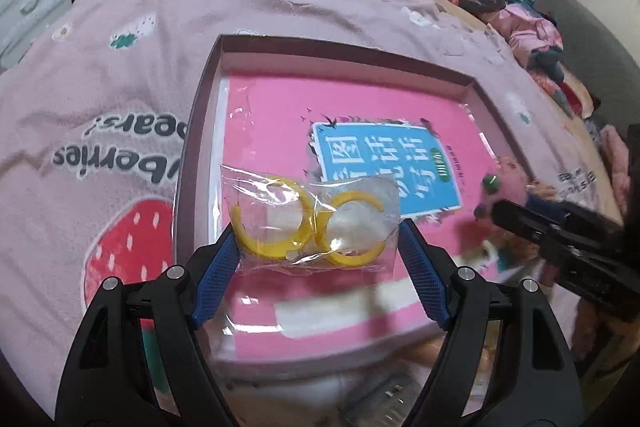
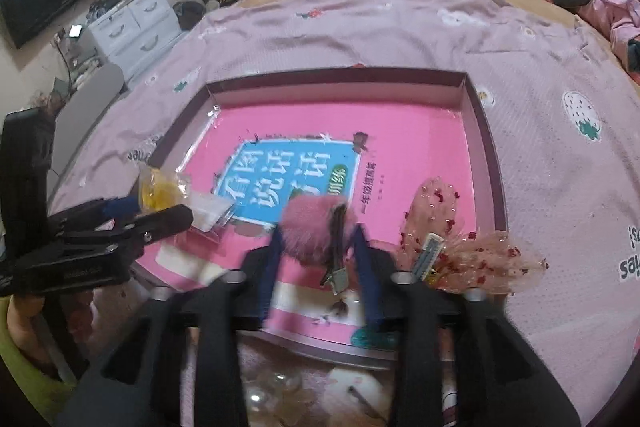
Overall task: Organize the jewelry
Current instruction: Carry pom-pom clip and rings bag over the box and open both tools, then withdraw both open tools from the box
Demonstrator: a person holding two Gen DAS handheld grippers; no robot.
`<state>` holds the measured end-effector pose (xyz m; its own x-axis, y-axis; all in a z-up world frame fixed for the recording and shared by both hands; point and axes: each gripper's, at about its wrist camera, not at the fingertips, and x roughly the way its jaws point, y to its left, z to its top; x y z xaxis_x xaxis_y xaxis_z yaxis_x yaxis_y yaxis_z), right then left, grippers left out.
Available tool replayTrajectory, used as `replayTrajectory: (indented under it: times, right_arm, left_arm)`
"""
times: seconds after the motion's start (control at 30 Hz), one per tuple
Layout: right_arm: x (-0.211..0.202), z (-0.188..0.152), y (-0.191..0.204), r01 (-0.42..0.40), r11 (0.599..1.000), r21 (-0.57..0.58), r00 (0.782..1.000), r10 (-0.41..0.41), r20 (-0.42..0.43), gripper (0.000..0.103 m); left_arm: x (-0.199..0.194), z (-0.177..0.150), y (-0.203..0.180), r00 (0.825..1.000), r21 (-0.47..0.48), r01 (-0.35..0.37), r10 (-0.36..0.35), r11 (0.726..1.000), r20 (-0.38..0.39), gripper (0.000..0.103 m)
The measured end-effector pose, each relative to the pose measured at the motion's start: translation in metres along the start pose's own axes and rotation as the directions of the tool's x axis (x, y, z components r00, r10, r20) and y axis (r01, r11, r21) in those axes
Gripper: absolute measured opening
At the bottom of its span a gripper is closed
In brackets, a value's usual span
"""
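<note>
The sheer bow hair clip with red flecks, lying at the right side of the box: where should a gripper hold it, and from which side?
Grip the sheer bow hair clip at its pale metal clip bar in the middle, coming from above with a finger on each long side. The bar looks rigid and narrow, while the gauzy loops would probably crush or slip. The right gripper beside it already holds the pink pompom clip.

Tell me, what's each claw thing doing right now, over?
Left gripper shut on bag of yellow hoop earrings above the box. Right gripper shut on pink pom-pom hair clip. Sheer bow clip lies beside it.
</note>
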<state>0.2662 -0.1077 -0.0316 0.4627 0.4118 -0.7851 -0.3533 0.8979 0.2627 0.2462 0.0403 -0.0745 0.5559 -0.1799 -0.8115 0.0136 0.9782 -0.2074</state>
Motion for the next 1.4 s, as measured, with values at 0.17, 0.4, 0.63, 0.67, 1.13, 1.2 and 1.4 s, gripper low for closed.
replayTrajectory:
  times: [0.17,0.4,0.63,0.67,1.13,1.2,1.4]
  right_arm:
    - [-0.018,0.001,-0.008,0.003,0.999,0.038,0.998,-0.005,0.063,0.05]
    - [-0.04,0.0,-0.007,0.001,0.999,0.035,0.995,-0.005,0.104,0.054]
    - [-0.061,-0.006,-0.005,0.0,0.998,0.056,0.991,-0.007,0.136,0.065]
    - [-0.063,-0.007,-0.004,0.001,0.998,0.056,0.99,-0.009,0.139,0.067]
    - [-0.124,-0.008,0.002,-0.01,0.996,0.084,0.966,-0.012,0.256,0.089]
    - [-0.134,-0.008,0.002,-0.009,0.996,0.083,0.962,-0.014,0.274,0.09]
    - [-0.163,-0.011,0.004,0.001,0.997,0.08,0.947,-0.027,0.321,0.092]
  left_arm:
    - [-0.011,0.002,0.002,0.999,-0.013,0.012,-0.011,1.0,0.033,0.076]
    - [-0.04,0.008,0.013,0.996,-0.046,0.019,-0.015,0.999,0.087,0.082]
    - [-0.062,0.011,0.018,0.994,-0.075,0.019,-0.011,0.997,0.105,0.087]
    - [-0.064,0.012,0.018,0.994,-0.078,0.021,-0.012,0.997,0.108,0.087]
    - [-0.126,0.005,0.022,0.979,-0.102,0.016,0.005,0.995,0.204,0.093]
    - [-0.134,0.004,0.021,0.977,-0.103,0.018,0.004,0.995,0.215,0.093]
    - [-0.16,-0.002,0.018,0.966,-0.095,0.029,-0.003,0.995,0.258,0.093]
